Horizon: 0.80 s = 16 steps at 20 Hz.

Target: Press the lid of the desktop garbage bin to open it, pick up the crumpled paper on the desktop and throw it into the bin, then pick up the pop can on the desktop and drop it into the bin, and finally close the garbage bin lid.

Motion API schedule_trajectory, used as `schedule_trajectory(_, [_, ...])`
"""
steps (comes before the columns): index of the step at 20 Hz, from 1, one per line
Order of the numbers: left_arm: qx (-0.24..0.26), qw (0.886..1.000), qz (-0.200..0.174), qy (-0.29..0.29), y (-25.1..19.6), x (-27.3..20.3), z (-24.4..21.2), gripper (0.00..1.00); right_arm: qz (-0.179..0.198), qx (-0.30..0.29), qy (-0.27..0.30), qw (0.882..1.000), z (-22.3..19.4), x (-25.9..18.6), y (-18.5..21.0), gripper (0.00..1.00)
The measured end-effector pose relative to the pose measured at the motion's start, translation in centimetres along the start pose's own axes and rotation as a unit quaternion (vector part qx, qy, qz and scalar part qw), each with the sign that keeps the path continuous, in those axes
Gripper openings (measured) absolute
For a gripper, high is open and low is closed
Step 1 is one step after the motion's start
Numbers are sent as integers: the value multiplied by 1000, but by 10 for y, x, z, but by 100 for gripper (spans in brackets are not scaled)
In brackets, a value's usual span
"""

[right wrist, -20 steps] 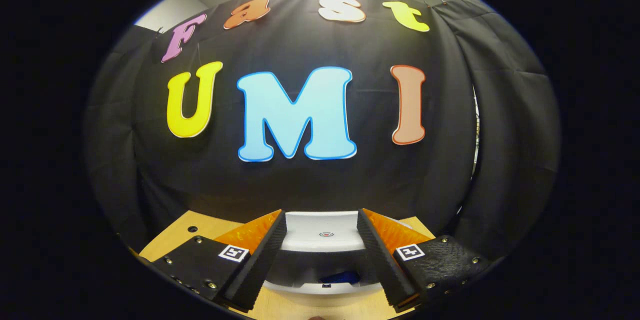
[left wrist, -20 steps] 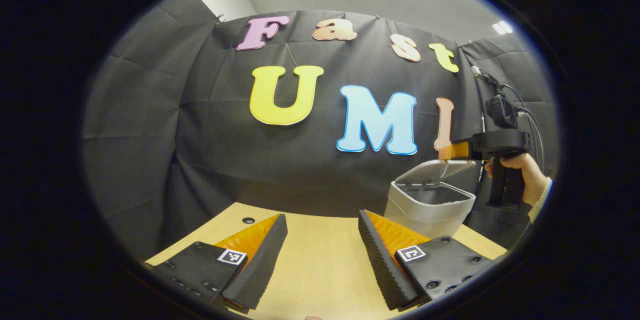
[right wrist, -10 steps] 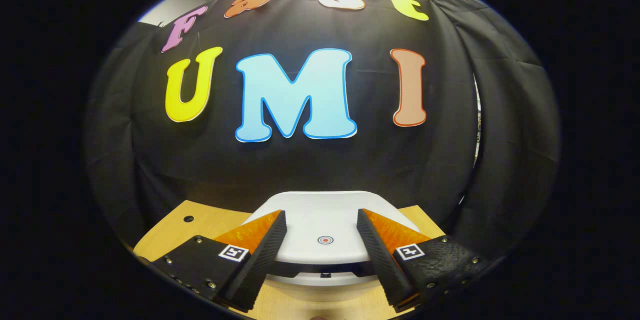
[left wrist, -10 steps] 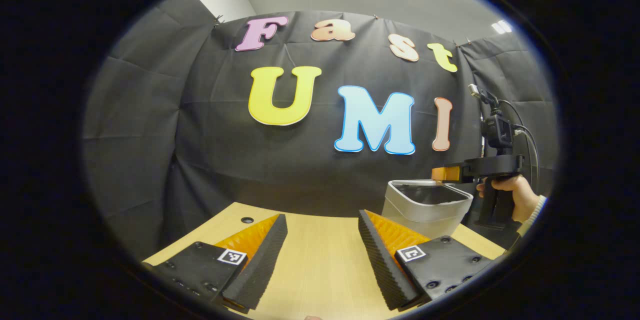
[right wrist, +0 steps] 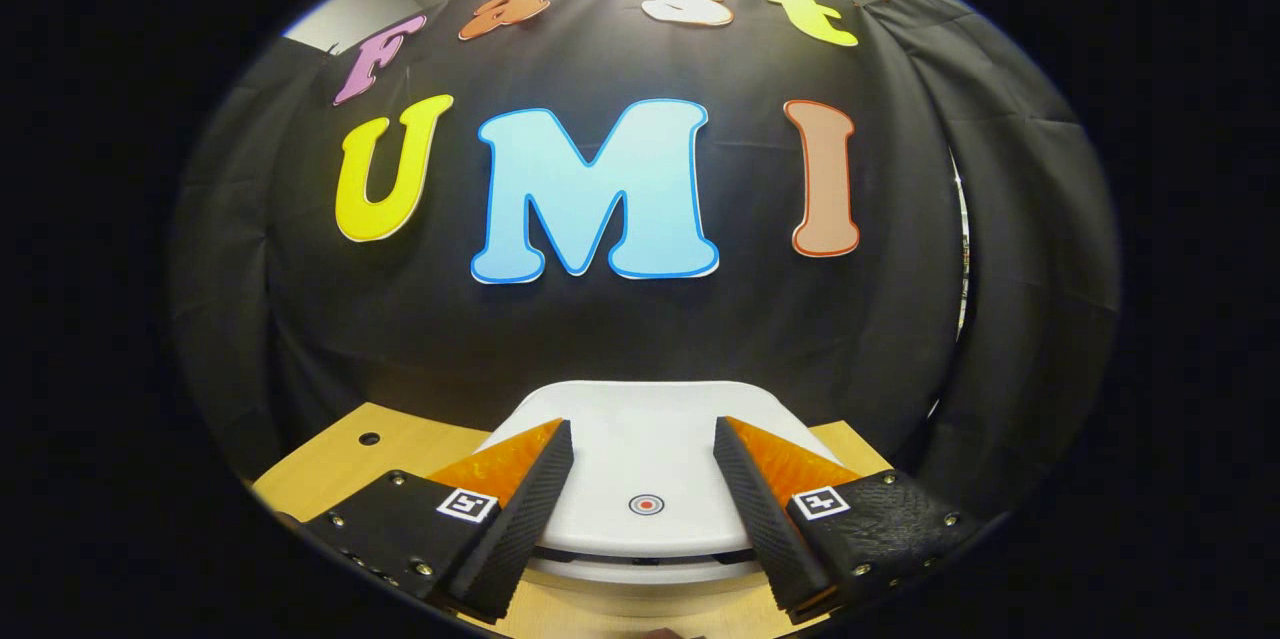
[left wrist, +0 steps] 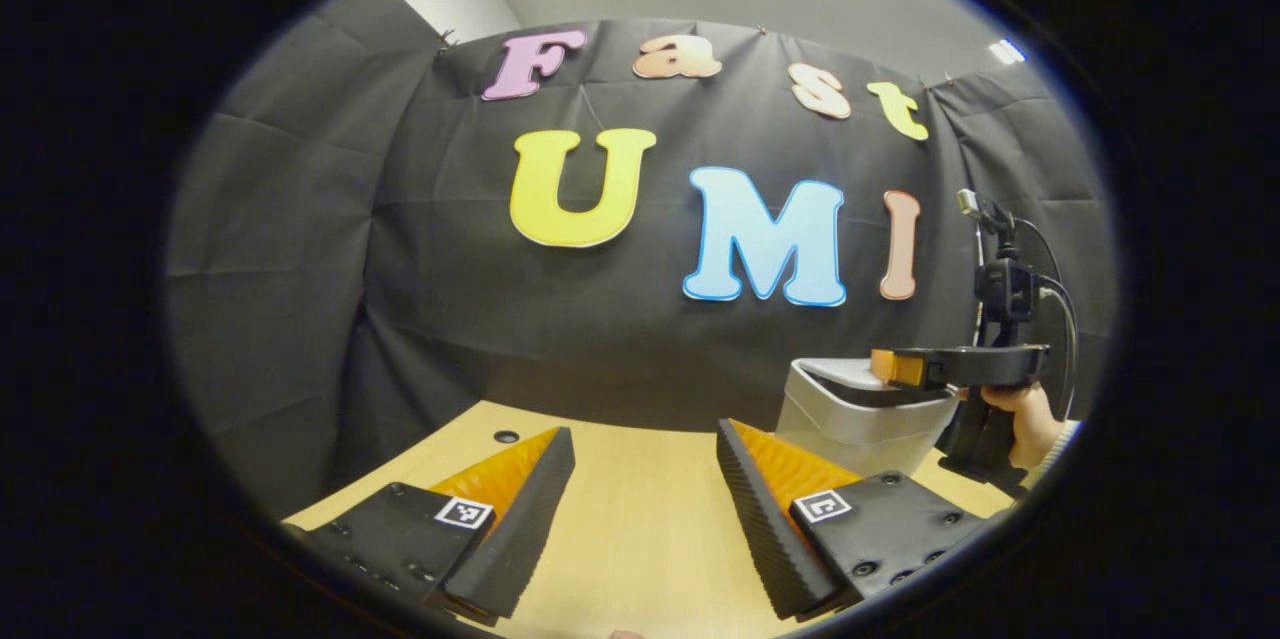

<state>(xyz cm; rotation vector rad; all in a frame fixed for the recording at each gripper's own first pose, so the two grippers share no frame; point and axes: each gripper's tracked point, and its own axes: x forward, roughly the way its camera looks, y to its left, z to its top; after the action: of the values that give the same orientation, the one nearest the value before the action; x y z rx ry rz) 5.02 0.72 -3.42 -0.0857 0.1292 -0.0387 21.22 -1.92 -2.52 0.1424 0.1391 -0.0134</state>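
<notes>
The white desktop bin [left wrist: 860, 417] stands at the right end of the wooden table. In the right gripper view its lid [right wrist: 645, 464] lies flat and nearly closed, with a thin dark gap along its front edge and a small red ring mark on top. My right gripper [right wrist: 643, 494] is open and rests low over the lid, one finger on either side of the mark. From the left gripper view, the right gripper [left wrist: 895, 367] sits on top of the bin, held by a hand [left wrist: 1020, 412]. My left gripper [left wrist: 645, 509] is open above the bare tabletop, left of the bin.
The wooden table [left wrist: 640, 479] has a small round hole [left wrist: 506, 436] near its far left edge, also seen as a hole [right wrist: 369, 439] in the right gripper view. Black cloth closes the booth behind the table. Cables hang from the right gripper's camera mount [left wrist: 1005, 279].
The bin lid has swung down from raised to nearly closed, pushed by my right gripper as it lowered. The left gripper has barely moved.
</notes>
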Motion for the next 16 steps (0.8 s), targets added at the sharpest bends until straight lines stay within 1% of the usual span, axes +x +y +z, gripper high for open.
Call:
schedule_trajectory(2, [0, 1000, 0, -1, -2, 0, 0, 96, 1, -6, 4, 1000, -5, 1, 1, 92])
schedule_trajectory(3, [2, 1000, 0, -2, -4, 0, 1, 94, 1, -6, 4, 1000, -8, 3, 1, 92])
schedule_trajectory(4, [3, 1000, -2, -3, -6, 1, 3, 96, -1, -5, 1, 1000, -6, 2, 0, 92])
schedule_trajectory(5, [5, 1000, -3, -4, -9, 0, 3, 96, -2, -4, -1, 1000, -6, 1, -1, 92])
schedule_trajectory(6, [5, 1000, -4, -4, -10, -1, 3, 96, -2, -3, -1, 1000, -7, 2, 0, 94])
schedule_trajectory(10, [4, 1000, -6, -5, -14, -4, 3, 96, -3, -11, -2, 1000, -10, 4, 0, 94])
schedule_trajectory(14, [3, 1000, -4, -6, -13, -5, 3, 96, 0, -5, -17, 1000, -10, 3, 0, 94])
schedule_trajectory(16, [1, 1000, -2, -5, -13, -5, 1, 96, 0, -11, -23, 1000, -11, 4, 0, 94])
